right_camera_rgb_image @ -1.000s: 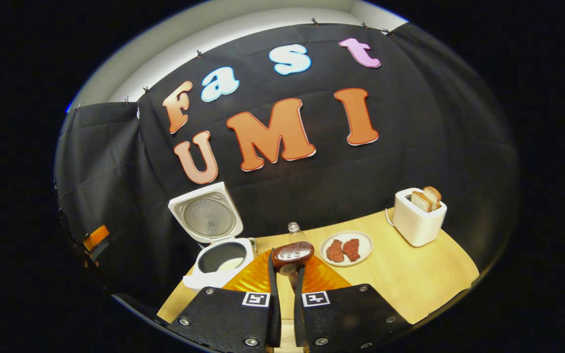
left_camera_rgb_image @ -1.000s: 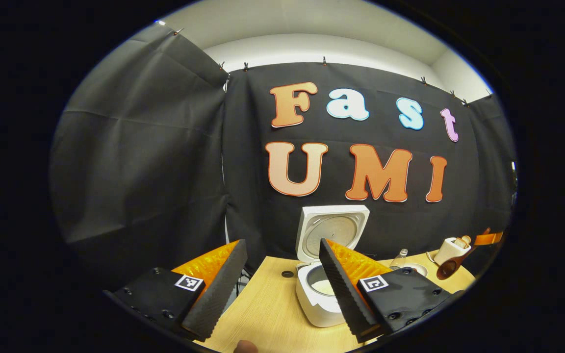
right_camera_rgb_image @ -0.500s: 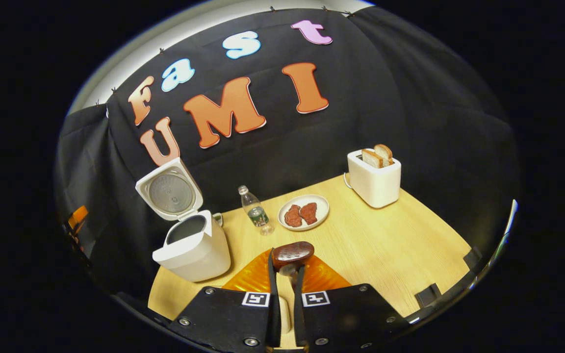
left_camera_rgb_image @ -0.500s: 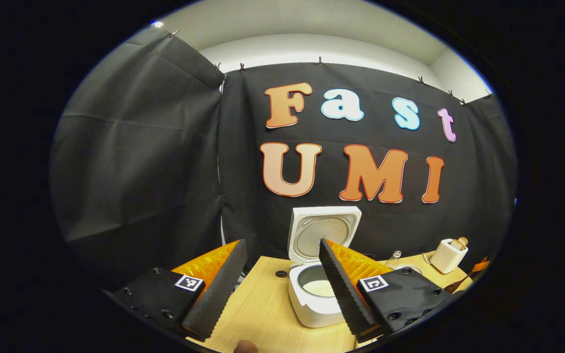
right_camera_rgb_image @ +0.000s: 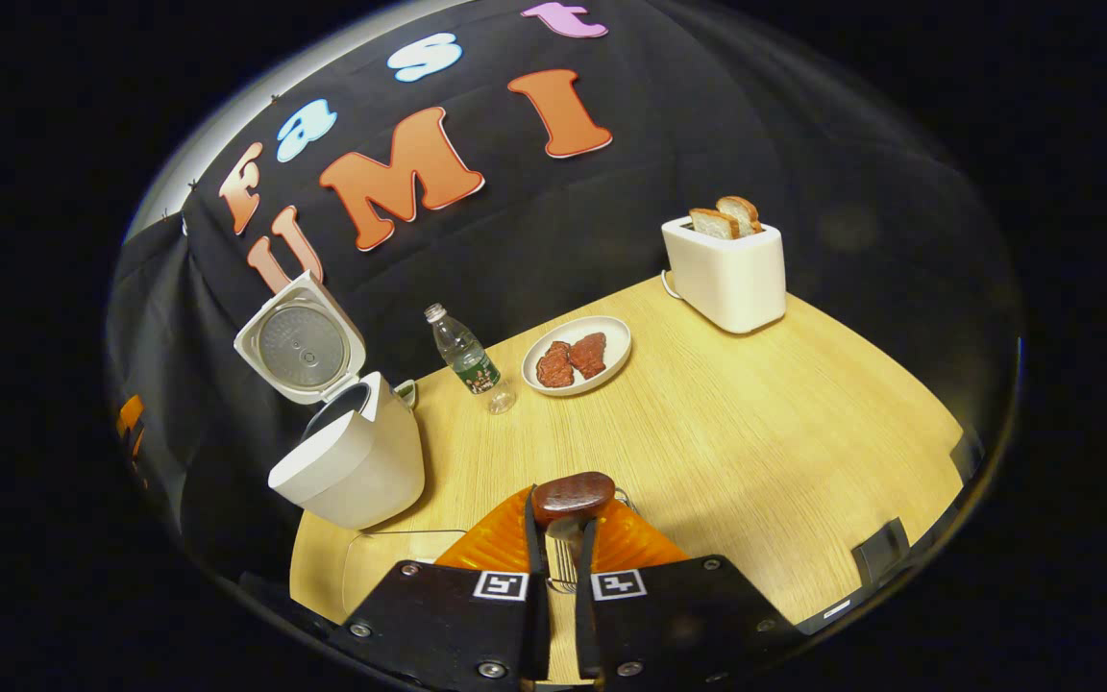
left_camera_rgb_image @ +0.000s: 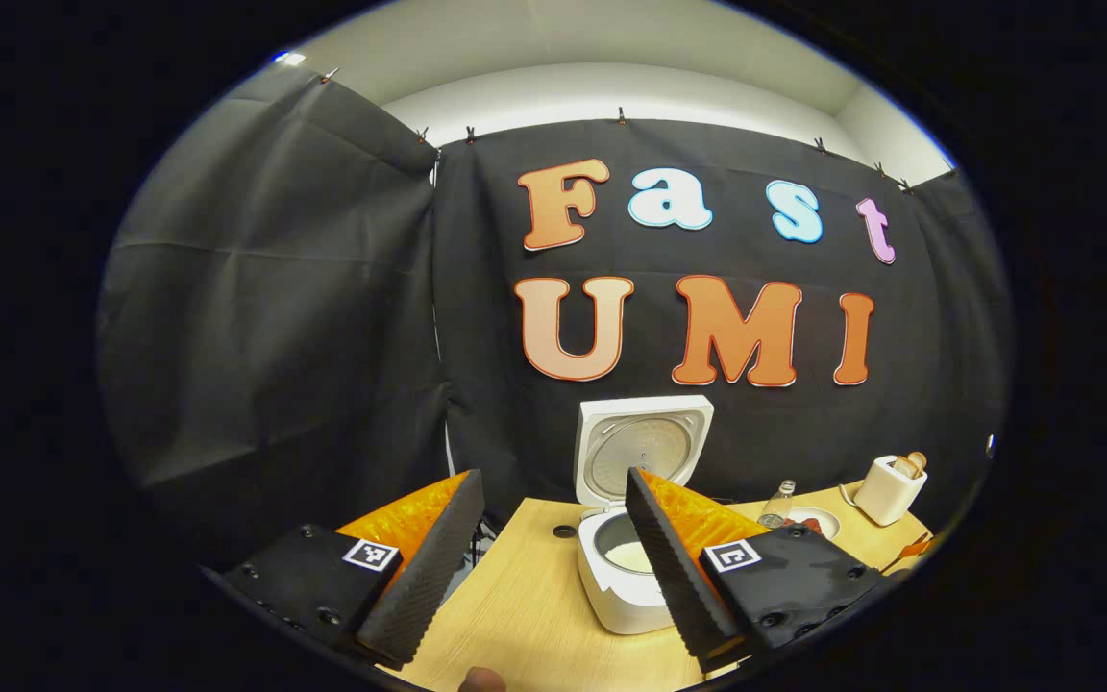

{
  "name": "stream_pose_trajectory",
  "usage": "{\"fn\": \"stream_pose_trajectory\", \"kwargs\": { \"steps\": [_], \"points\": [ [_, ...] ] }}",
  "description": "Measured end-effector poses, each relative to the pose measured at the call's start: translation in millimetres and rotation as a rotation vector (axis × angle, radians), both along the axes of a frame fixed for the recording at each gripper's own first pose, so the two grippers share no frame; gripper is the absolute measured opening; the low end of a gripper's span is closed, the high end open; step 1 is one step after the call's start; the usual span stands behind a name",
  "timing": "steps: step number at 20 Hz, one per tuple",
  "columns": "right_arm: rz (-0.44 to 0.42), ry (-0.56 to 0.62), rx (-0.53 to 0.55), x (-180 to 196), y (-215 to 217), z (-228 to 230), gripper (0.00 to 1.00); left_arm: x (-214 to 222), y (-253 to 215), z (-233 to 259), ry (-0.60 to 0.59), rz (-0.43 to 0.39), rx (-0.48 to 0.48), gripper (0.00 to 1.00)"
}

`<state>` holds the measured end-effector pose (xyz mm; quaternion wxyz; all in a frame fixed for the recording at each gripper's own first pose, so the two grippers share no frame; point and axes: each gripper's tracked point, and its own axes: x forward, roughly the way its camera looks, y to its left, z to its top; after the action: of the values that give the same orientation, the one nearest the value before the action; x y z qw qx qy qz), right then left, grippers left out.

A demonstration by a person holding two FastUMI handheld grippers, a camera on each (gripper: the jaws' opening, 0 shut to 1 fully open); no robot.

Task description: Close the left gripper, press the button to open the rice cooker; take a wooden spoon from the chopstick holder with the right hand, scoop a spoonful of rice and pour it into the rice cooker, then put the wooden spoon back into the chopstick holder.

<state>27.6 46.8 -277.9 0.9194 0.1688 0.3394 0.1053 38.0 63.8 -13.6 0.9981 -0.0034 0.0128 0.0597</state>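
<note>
A: Rice cooker (right_camera_rgb_image: 352,461) is standing open at the left of the wooden counter (right_camera_rgb_image: 736,423) in the right gripper view, its lid (right_camera_rgb_image: 301,338) tilting up and back. Where is the spoon sitting?

B: Right claw (right_camera_rgb_image: 560,538) is gripping the wooden spoon (right_camera_rgb_image: 572,496), its two fingers pressing narrowly on the handle, with the dark bowl of the spoon poking up just past the fingertips. Some thin metal wires are showing just under the spoon; I cannot tell what they belong to.

A: And the other claw?

B: Left claw (left_camera_rgb_image: 549,553) is hanging wide open, holding nothing. In the left gripper view the cooker (left_camera_rgb_image: 626,581) is showing between and behind its fingers, lid (left_camera_rgb_image: 645,447) up, with pale rice (left_camera_rgb_image: 628,555) lying in the pot.

A: What else is standing on the counter?

B: A clear water bottle (right_camera_rgb_image: 467,360) is standing just right of the cooker, a white plate (right_camera_rgb_image: 611,332) carrying two reddish pieces of meat (right_camera_rgb_image: 571,358) is lying beside the bottle, and a white toaster (right_camera_rgb_image: 726,274) with two bread slices (right_camera_rgb_image: 725,217) sticking out is sitting near the far right edge, well apart from the cooker.
</note>
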Motion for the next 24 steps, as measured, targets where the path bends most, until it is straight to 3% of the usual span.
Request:
{"fn": "stream_pose_trajectory", "kwargs": {
  "steps": [4, 8, 10, 12, 13, 18, 24],
  "points": [
    [-0.075, 0.033, 0.049, 4, -18, -3, 0.14, 5, 0, 8, -0.007, -0.001, 0.006, 0.98],
    [-0.126, 0.048, -0.060, 1, -43, -8, 0.31, 14, -9, 14, -0.001, -0.021, -0.005, 0.98],
    [-0.137, 0.031, -0.104, -3, -50, 3, 0.52, 26, -13, 28, -0.018, -0.031, -0.007, 0.99],
    [-0.158, 0.010, -0.141, 4, -61, 13, 0.92, 40, -20, 40, -0.028, -0.042, -0.007, 1.00],
    [-0.169, -0.007, -0.153, 1, -63, 22, 0.95, 50, -24, 46, -0.027, -0.052, -0.014, 1.00],
    [-0.198, -0.133, -0.238, 10, -80, 82, 0.95, 123, -49, 75, 0.016, -0.131, -0.081, 1.00],
    [-0.218, -0.252, -0.285, 15, -85, 139, 0.95, 234, -79, 89, 0.105, -0.180, -0.085, 1.00]
  ]
}}
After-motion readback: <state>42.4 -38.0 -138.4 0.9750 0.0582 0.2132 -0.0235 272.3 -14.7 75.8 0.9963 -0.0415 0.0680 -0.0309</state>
